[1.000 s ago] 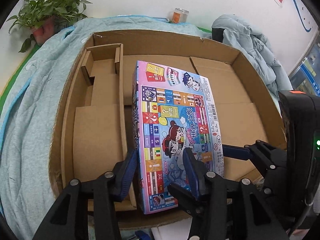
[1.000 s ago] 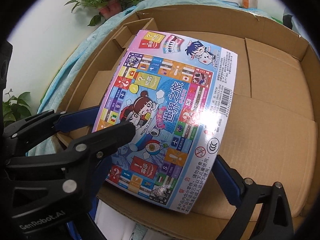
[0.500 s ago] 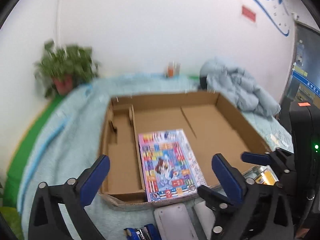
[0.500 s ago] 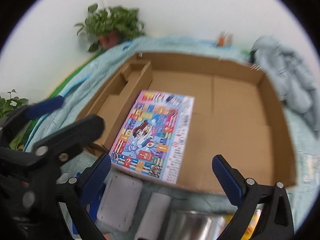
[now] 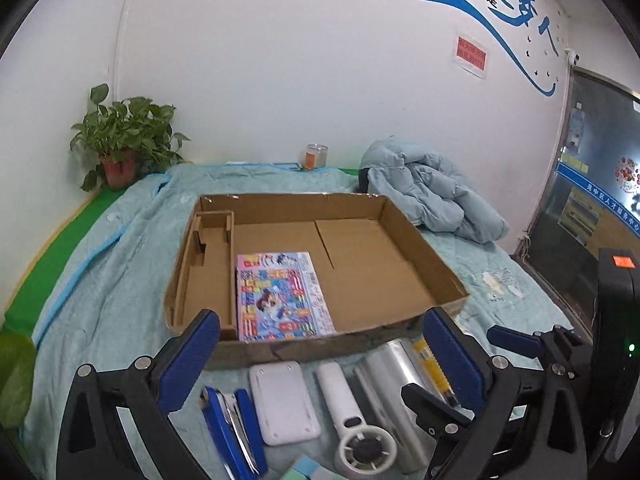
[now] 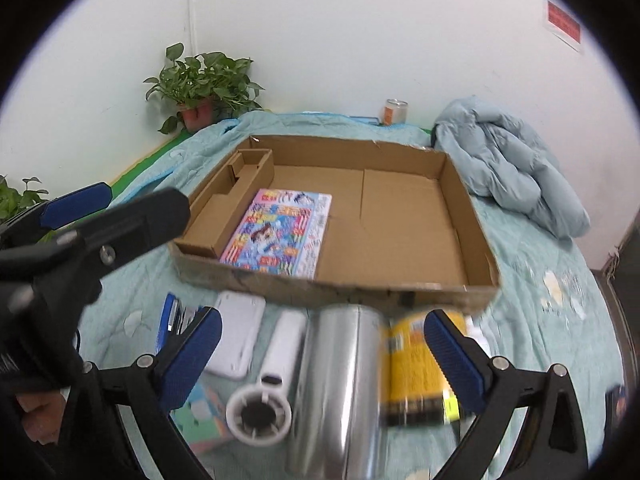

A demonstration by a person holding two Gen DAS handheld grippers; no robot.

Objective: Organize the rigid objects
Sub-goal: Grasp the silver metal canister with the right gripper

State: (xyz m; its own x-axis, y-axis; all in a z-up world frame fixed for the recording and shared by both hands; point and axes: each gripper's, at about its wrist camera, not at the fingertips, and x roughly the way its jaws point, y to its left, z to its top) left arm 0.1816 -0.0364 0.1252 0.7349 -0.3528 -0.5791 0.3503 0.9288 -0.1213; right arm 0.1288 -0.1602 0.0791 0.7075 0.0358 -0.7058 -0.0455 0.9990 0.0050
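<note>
A colourful board-game box point(image 5: 280, 296) lies flat in the cardboard tray point(image 5: 424, 248), against its left divider; it also shows in the right wrist view point(image 6: 280, 232). In front of the tray lie a blue stapler point(image 5: 232, 432), a white flat case point(image 5: 282, 400), a white hand fan point(image 5: 352, 420), a silver cylinder point(image 6: 340, 392) and a yellow packet point(image 6: 416, 376). My left gripper point(image 5: 324, 356) is open and empty above these items. My right gripper point(image 6: 320, 356) is open and empty above the silver cylinder.
The tray point(image 6: 472, 216) sits on a light-blue quilt point(image 5: 100, 280). A bunched blue jacket point(image 5: 432, 196) lies at the back right, a potted plant point(image 5: 120, 148) at the back left, a small jar point(image 5: 316, 156) by the wall. A pastel box point(image 6: 204, 420) lies near the fan.
Both grippers let go of the board-game box, opened wide and pulled back and up from the tray. The box now rests flat inside the tray.
</note>
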